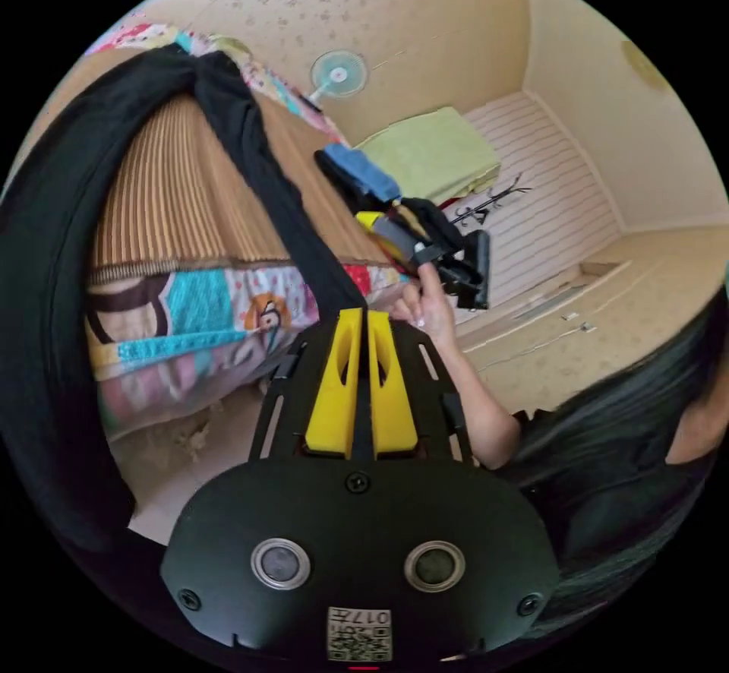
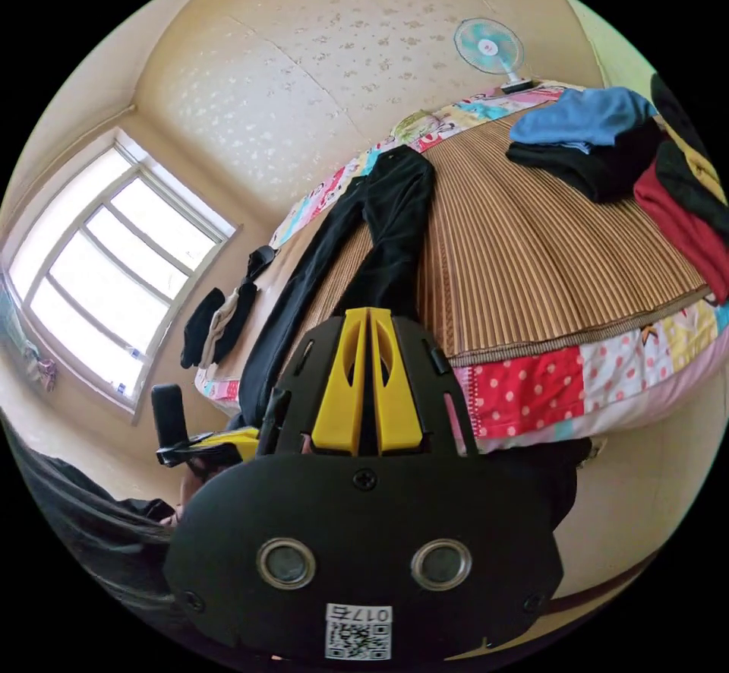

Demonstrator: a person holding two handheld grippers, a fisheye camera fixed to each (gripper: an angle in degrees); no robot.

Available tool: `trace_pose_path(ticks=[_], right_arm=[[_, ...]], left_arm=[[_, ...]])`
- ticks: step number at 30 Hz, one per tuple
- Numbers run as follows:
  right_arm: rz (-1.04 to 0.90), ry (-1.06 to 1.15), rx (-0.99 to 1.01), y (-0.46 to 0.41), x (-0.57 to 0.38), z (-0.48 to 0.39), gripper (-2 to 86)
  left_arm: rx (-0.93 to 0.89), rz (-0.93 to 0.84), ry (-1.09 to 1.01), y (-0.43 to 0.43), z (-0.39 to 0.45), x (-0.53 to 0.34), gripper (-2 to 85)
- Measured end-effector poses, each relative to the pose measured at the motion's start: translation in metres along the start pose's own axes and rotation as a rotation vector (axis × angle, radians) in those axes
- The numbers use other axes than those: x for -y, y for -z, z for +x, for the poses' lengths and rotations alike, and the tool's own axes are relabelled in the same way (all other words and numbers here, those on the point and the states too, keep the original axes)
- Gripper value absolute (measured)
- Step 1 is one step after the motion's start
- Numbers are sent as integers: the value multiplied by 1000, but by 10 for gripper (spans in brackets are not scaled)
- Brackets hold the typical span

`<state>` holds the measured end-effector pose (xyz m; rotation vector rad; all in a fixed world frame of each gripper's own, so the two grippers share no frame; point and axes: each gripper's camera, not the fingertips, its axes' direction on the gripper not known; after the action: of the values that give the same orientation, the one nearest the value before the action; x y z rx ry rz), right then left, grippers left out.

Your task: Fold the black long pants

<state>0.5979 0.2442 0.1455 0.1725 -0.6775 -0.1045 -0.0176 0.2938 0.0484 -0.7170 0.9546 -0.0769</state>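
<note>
Both grippers clench a leg hem of the pants: left gripper (image 1: 361, 316), right gripper (image 2: 367, 316). From the right gripper, the black pants (image 2: 387, 225) run lengthwise toward twelve o'clock, waist far off. They lie on a striped mat (image 2: 547, 263) over a patchwork quilt (image 2: 577, 384). Folded clothes (image 2: 600, 141) sit at two o'clock, a fan (image 2: 490, 46) beyond, a window (image 2: 106, 263) at nine.

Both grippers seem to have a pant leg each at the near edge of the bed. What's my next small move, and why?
Probably carry both cuffs up toward the waistband. The black pants lie stretched lengthwise on the striped mat, waist at the far end, and the left gripper and right gripper each look shut on a leg end, so folding in half lengthways looks like the natural step.
</note>
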Motion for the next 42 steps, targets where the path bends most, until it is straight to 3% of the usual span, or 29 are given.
trace_pose_path(ticks=[6, 13, 17, 22, 24, 26, 29, 33, 36, 38, 42], right_arm=[[-127, -26, -37, -23, 110, 29, 108], [-274, -54, 19, -169, 278, 67, 170], [-287, -219, -61, -235, 322, 111, 142], [-262, -270, -9, -276, 343, 124, 51], [-236, -228, -87, -280, 355, 99, 41], [-146, 52, -274, -282, 371, 10, 35], [-52, 304, -378, -301, 379, -109, 32], [-108, 344, -213, -364, 388, -200, 36], [-284, 388, -89, -449, 376, -243, 50], [-402, 359, 2, -494, 358, -250, 55], [-376, 382, 116, -484, 314, -250, 55]], left_arm=[[-27, 54, -209, 65, 55, 23, -8], [-150, 2, -214, 68, 49, 37, -8], [-226, -8, -164, 71, 36, 49, -9], [-280, 0, -104, 87, 14, 58, -8], [-316, 38, -42, 97, 0, 57, -8], [-377, 104, 50, 114, -22, 49, -8], [-343, 148, 175, 142, -46, 29, -8], [-230, 253, 315, 190, -73, -1, -8], [-124, 355, 406, 231, -93, -24, -7], [57, 345, 573, 252, -109, -44, -7], [43, 448, 562, 274, -117, -64, -3]])
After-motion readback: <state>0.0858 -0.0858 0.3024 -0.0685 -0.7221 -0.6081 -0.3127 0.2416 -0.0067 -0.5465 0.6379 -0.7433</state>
